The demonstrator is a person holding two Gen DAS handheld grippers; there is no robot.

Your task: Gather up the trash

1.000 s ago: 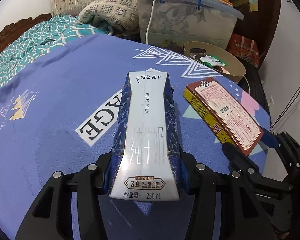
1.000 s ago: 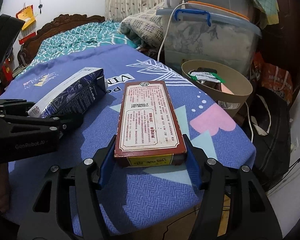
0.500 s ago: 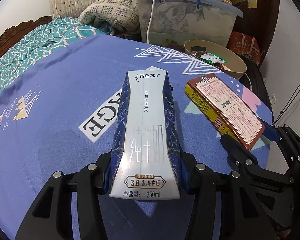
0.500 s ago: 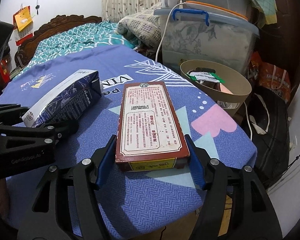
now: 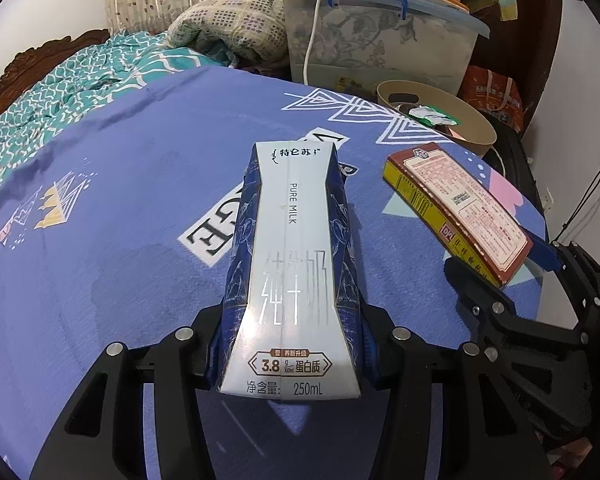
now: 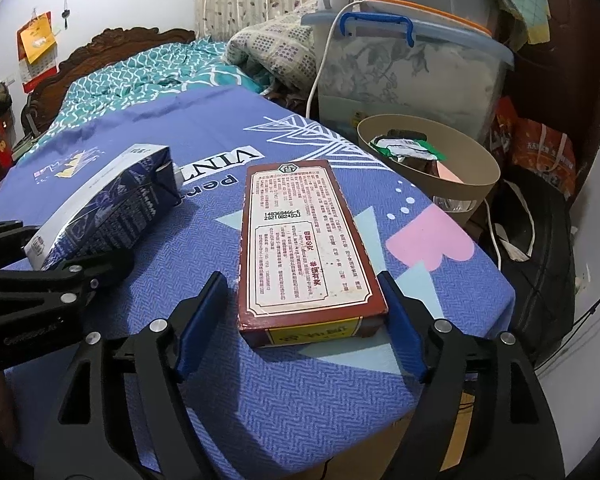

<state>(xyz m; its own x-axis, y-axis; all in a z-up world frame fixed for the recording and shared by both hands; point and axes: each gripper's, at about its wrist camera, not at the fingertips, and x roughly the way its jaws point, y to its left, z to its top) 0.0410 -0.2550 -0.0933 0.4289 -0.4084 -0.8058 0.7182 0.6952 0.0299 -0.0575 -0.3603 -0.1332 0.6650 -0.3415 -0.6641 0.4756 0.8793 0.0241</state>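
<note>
My left gripper [image 5: 290, 344] is shut on a blue and white milk carton [image 5: 292, 264] and holds it lengthwise over the blue cloth; the carton also shows in the right wrist view [image 6: 108, 208]. A red and yellow flat box [image 6: 304, 244] lies between the fingers of my right gripper [image 6: 300, 332], whose jaws stand apart with a gap on the left side. The box also shows in the left wrist view [image 5: 456, 208]. A tan round trash bin [image 6: 456, 168] with wrappers inside stands past the table's far right edge.
The blue printed cloth [image 5: 112, 208] covers the table. A clear plastic storage bin with blue handle [image 6: 408, 68] and a white cable stand behind the trash bin. A bed with teal bedding [image 6: 148, 76] lies at the back left. An orange bag [image 6: 540, 152] sits on the right.
The right gripper's jaws have opened off the red box, which now rests on the cloth. The left gripper still holds the milk carton, slightly shifted.
</note>
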